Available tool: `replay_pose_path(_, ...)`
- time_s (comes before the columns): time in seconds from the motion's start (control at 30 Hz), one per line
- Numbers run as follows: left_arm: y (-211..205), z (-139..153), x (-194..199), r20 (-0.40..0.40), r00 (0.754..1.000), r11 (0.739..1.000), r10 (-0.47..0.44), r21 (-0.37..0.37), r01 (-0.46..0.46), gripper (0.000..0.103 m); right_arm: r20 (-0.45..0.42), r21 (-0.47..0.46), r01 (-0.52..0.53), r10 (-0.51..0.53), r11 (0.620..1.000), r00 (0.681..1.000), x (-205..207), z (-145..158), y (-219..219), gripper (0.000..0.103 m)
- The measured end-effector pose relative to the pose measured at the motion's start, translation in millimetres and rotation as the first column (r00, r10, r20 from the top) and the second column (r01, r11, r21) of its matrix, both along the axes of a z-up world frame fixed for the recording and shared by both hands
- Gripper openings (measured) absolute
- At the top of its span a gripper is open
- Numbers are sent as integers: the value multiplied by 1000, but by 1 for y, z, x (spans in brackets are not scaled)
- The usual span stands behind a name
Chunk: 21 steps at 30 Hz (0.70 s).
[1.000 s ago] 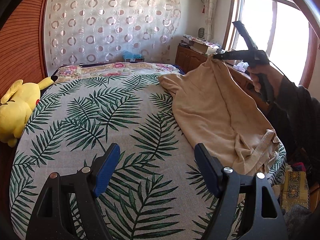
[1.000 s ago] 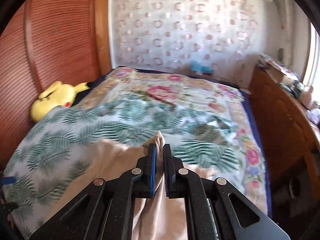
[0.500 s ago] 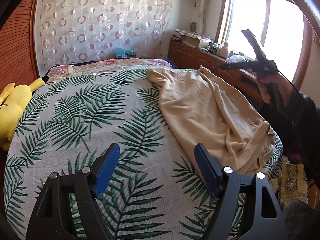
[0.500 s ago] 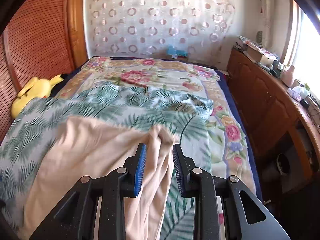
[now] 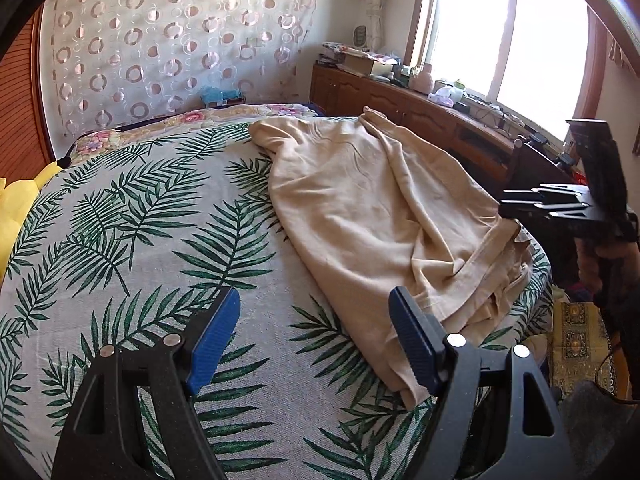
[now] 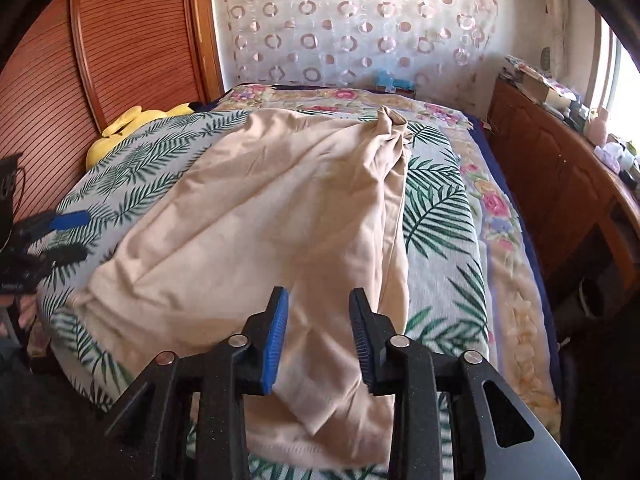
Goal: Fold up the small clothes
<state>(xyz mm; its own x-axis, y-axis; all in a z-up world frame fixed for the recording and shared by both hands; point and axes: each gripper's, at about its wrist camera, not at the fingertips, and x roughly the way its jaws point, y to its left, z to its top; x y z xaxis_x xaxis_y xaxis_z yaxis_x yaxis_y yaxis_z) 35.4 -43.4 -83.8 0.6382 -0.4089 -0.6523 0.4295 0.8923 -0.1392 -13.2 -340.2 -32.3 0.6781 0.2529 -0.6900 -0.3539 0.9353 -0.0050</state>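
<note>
Closest in, the right gripper (image 6: 318, 338) hangs over the near hem of the beige garment (image 6: 272, 216), its jaws parted with cloth showing between them but nothing pinched. The bunched hem sits directly under and just ahead of those blue pads, spilling toward the edge of the bed (image 6: 440, 216). From there the garment runs lengthwise away from the right gripper, so its long axis lines up with the fingers and ends in a twisted peak at the far end, near the floral border.

The left gripper (image 5: 314, 338) stands off to the garment's side, jaws spread wide and empty over the palm-leaf bedspread. From its camera the beige garment (image 5: 372, 204) lies to the right and ahead, the rumpled hem just beside the right-hand pad, the length slanting away toward the far end of the bed.

So the right hand looks nearer to the hem corner, while the left would need to cross sideways to reach the cloth's long edge. The fabric lies creased and doubled along its right flank, which I judge wants smoothing before any fold.

A yellow plush toy (image 6: 120, 132) rests at the far left, well apart.
</note>
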Motion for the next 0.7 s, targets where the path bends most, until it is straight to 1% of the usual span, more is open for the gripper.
replay_pose_path(0.07,0,1,-1,1,1000,1000,0,-6,0,78,-9,15,-11,11,1000,1000,-9,2,1,41)
replay_pose_path(0.2,1,2,-1,2,1000,1000,-2,-12,2,78,-16,-15,-36,36,999,999,-16,-2,18,41)
replay_pose_path(0.33,2,1,-1,2,1000,1000,-2,-15,2,78,-36,-57,-44,42,997,998,0,-14,28,41)
replay_pose_path(0.43,3,1,-3,3,1000,1000,2,-17,-2,78,-46,-111,-40,35,993,998,7,-20,33,41)
replay_pose_path(0.47,4,2,-3,5,1000,1000,4,-19,-4,78,-55,-119,-39,33,992,998,8,-20,33,39)
replay_pose_path(0.5,4,3,-3,7,1000,1000,5,-22,-5,78,-55,-116,-38,31,993,998,9,-19,32,33)
replay_pose_path(0.53,4,3,-3,8,1000,1000,7,-26,-6,77,-53,-110,-41,36,993,998,8,-17,31,14)
replay_pose_path(0.57,5,4,-3,8,1000,1000,7,-28,-7,78,-45,-114,-46,41,992,998,6,-13,30,5)
replay_pose_path(0.63,5,4,-3,6,1000,1000,7,-29,-7,77,-12,-103,-57,56,993,998,-3,-2,26,4)
replay_pose_path(0.7,3,5,-4,6,1000,1000,1,-26,-1,78,1,-91,-55,55,994,998,-12,7,18,4)
